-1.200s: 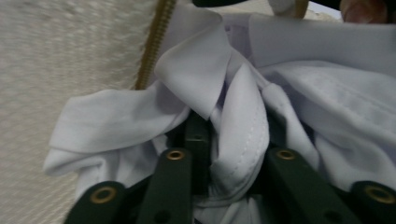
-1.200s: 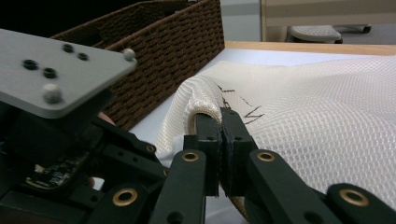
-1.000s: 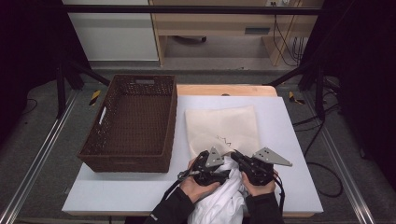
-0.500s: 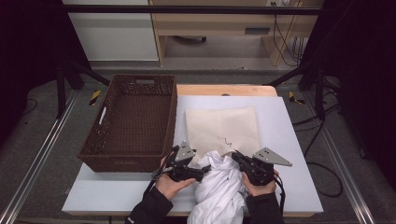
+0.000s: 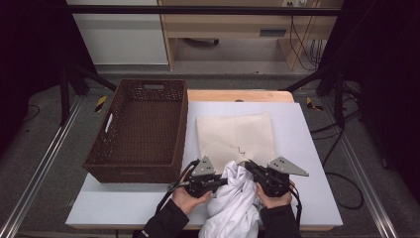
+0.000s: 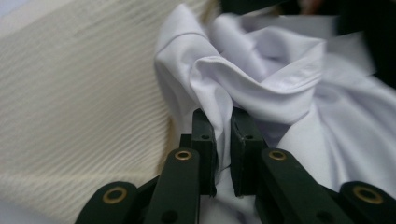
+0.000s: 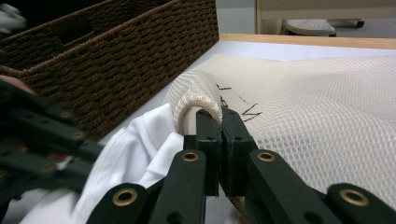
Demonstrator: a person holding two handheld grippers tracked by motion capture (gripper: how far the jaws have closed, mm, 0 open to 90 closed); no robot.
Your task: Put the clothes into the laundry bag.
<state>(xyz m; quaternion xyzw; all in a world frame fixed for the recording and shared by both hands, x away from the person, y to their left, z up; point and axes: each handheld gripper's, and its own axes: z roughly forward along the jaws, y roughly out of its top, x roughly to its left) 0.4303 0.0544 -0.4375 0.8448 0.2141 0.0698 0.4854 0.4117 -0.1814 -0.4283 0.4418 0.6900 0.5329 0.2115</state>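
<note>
A crumpled white shirt (image 5: pixel 233 198) lies at the table's front edge, partly on the near end of a flat cream mesh bag (image 5: pixel 235 134). My left gripper (image 5: pixel 224 182) comes at the shirt from its left side. In the left gripper view the left gripper (image 6: pixel 223 116) is shut on a fold of the shirt (image 6: pixel 289 93), with the bag (image 6: pixel 70 93) behind it. My right gripper (image 5: pixel 247 166) sits at the shirt's right. Its own view shows the right gripper (image 7: pixel 220 116) shut on the bag's rolled near hem (image 7: pixel 198 95), lifted just above the shirt (image 7: pixel 135 144).
A dark brown wicker basket (image 5: pixel 133 171) stands left of the bag with nothing visible in it; its wall (image 7: pixel 116 60) is close beside my right gripper. Bare white table (image 5: pixel 119 203) lies at the front left. A wooden strip (image 5: pixel 237 95) runs along the table's far edge.
My left gripper drew away to the left, then came back right to the shirt and is now shut on a fold. The right gripper has hardly moved.
</note>
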